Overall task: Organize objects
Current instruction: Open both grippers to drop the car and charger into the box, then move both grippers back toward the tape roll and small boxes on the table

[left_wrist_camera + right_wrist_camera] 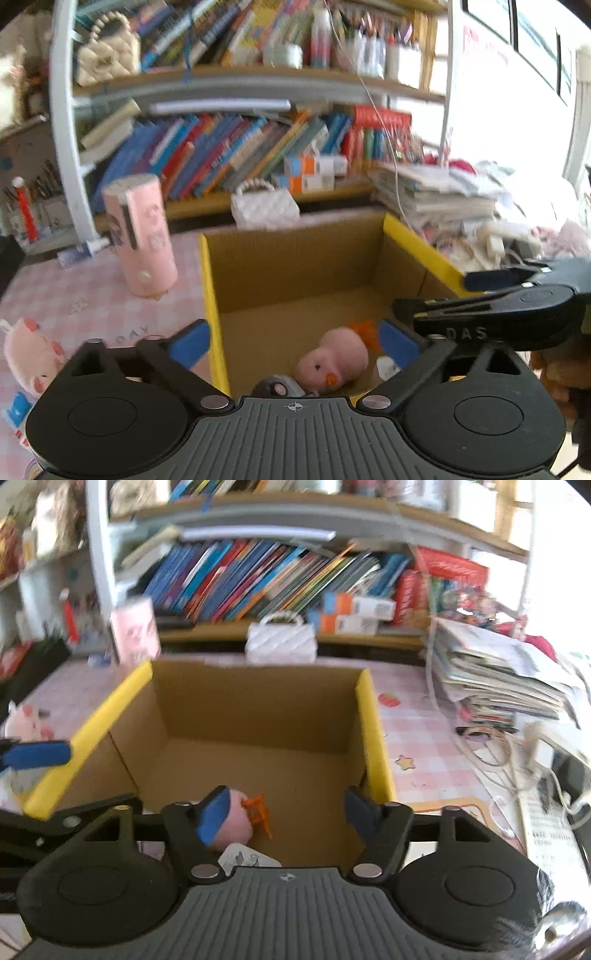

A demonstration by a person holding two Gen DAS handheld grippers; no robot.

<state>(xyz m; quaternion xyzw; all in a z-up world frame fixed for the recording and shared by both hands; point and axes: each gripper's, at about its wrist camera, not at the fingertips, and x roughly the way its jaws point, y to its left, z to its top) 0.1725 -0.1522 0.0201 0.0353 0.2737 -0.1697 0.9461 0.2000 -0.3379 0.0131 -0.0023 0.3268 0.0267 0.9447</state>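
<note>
Left wrist view
Left gripper point(293, 343): fingers spread wide, nothing between them; left blue pad over the pink checked tablecloth point(74, 288), right blue pad over the box interior.
Cardboard box point(295, 258): open top, yellow tape on left and right rims, straight ahead on the table.
Pink chick plush point(334, 360): lying on the box floor near the front wall, orange beak facing the camera, orange tuft at its far side.
Grey object point(276, 387): just left of the chick, mostly hidden by the gripper body; kind unclear.
Right gripper point(469, 295): entering from the right above the box rim, seen side-on; jaw gap hard to judge here.
Seen only here: pink cylinder point(142, 236) fully visible, upright left of the box; pink pig plush point(31, 354) near the left edge, on the cloth.
Far side: white quilted purse point(265, 208) behind the box, under a bookshelf point(240, 155) of leaning books.

Right wrist view
Right gripper point(286, 812): fingers apart, empty, over the near part of the box point(258, 709).
Chick point(236, 823): partly behind the left blue pad, orange tuft point(260, 810) showing beside it.
Left gripper finger point(37, 755): blue pad at the left, just outside the yellow rim.
Seen only here: white card point(247, 856) on the box floor near the chick; star sticker point(406, 762) and cables point(495, 753) on the cloth to the right; stacked papers point(498, 672) far right, sharper than in the other view.
Purse point(282, 640): far, centred behind the box.
</note>
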